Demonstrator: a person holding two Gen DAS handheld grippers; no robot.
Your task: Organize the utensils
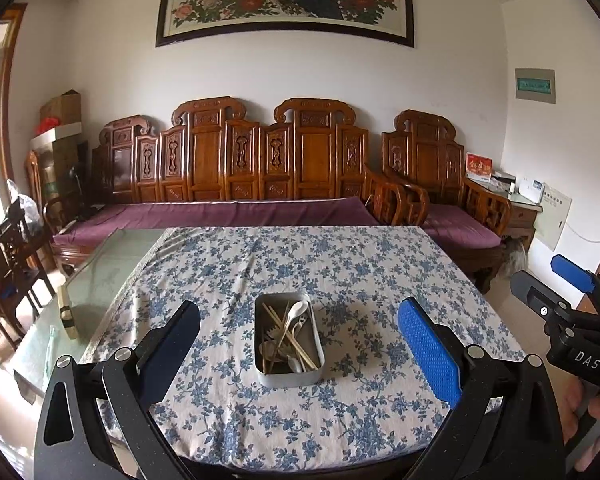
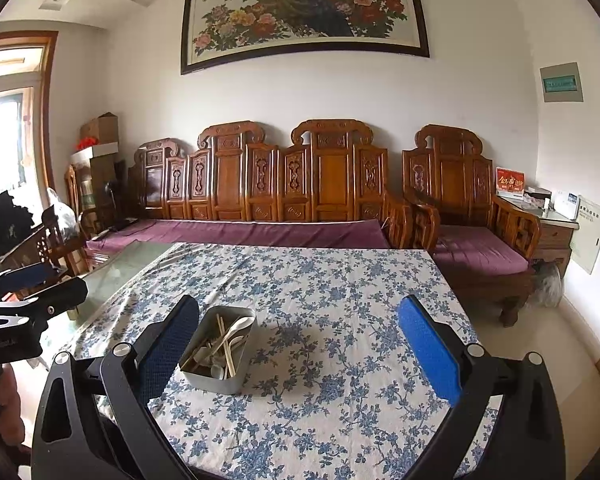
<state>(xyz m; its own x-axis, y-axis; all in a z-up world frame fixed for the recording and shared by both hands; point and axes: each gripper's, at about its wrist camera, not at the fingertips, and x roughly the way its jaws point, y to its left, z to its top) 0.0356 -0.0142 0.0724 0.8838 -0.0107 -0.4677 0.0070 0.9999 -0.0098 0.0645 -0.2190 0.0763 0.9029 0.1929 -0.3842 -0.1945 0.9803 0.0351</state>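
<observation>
Sitting near the front edge of the worktop (image 1: 340, 264), on a cloth with blue flowers, a metal tin (image 1: 288, 338) holds all the utensils that I can see: wooden chopsticks (image 1: 288, 330), a white spoon (image 1: 298, 312) and some smaller pale pieces that are too tangled to name. No utensil lies loose on the cloth.

The left gripper (image 1: 298, 354) hovers in front of the tin with its two fingers wide apart and nothing between them. The right gripper (image 2: 298, 354) is also spread wide and empty, with the tin just beside its left finger (image 2: 168, 344).

As for the step, the scene fits two stages. Either the utensils are collected in the tin and the sorting out of it is to come, or they have been gathered into it and the job is near its end. The pictures do not decide this, so I do not name a next move. I judge only that any grasp inside the tin needs a narrow, careful approach, because the pieces cross each other and the thin chopsticks can slip.

From the left wrist view, the tin is seen from above and centred, so its contents are clear, and the other gripper with a hand (image 1: 592, 412) appears at the right edge. The right wrist view shows the tin more from its side wall, and a window at the left.
</observation>
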